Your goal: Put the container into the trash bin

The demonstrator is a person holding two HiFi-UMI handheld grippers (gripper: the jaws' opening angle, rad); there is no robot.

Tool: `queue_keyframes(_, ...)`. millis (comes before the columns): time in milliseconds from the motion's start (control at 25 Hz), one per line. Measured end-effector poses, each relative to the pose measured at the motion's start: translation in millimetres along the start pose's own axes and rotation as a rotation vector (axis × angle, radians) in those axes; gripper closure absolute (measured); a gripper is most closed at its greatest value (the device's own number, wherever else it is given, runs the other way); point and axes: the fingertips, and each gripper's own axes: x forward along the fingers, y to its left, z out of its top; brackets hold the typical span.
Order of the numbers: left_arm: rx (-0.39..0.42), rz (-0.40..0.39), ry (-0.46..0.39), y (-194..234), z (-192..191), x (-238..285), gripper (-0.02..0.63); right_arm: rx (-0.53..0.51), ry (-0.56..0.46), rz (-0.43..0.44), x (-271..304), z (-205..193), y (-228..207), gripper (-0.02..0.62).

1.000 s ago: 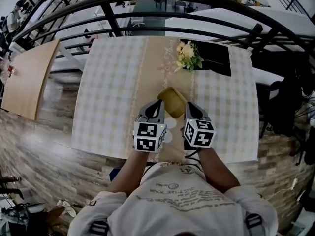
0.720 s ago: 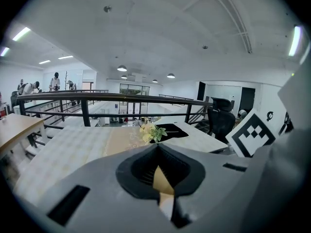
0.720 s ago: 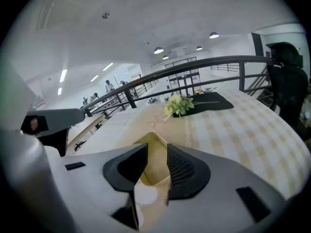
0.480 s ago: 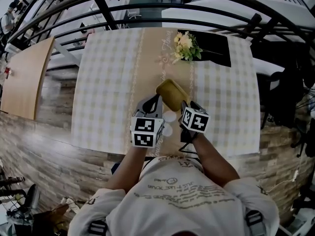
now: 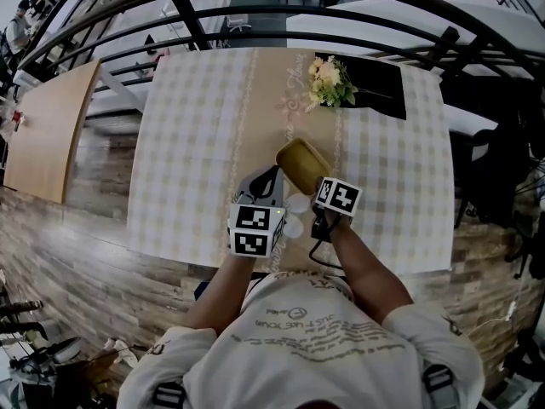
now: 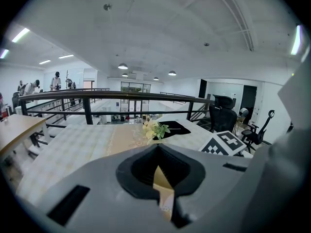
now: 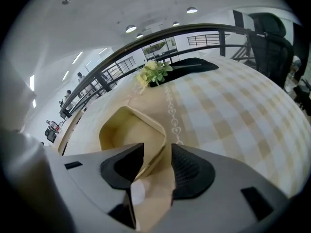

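Note:
The yellow container (image 5: pixel 302 160) rests on the beige runner of the checked table (image 5: pixel 196 143), just beyond both grippers. My right gripper (image 5: pixel 317 187) points steeply down at its near edge. In the right gripper view the container (image 7: pixel 126 130) has its near rim wall between the jaws of the right gripper (image 7: pixel 156 152), which are opening and no longer pinch it. My left gripper (image 5: pixel 268 181) hovers beside the container's left, apart from it. In the left gripper view, the left gripper (image 6: pixel 158 152) is shut and empty. No trash bin is in view.
A yellow flower bunch (image 5: pixel 330 82) lies on a black mat (image 5: pixel 375 79) at the table's far right. A black railing (image 5: pixel 281 32) runs behind the table. A wooden table (image 5: pixel 51 135) stands to the left, and dark office chairs (image 5: pixel 502 169) to the right.
My right gripper has dropped and tipped downward, bringing the container down onto the runner, and its jaws have spread apart. The left gripper has barely moved.

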Motion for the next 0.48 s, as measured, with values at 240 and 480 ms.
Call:
queue_keyframes(240,-0.004,0.005,0.008,3.3,-4.0,-2.0,0.601,0.059,0.056,-0.016,20.0,-4.1,-3.3,0.436)
queue_keyframes(480,0.002,0.02,0.011,8.2,-7.1,-6.2,0.601,0.105,0.081,-0.045,25.7,-4.9,-7.7,0.495)
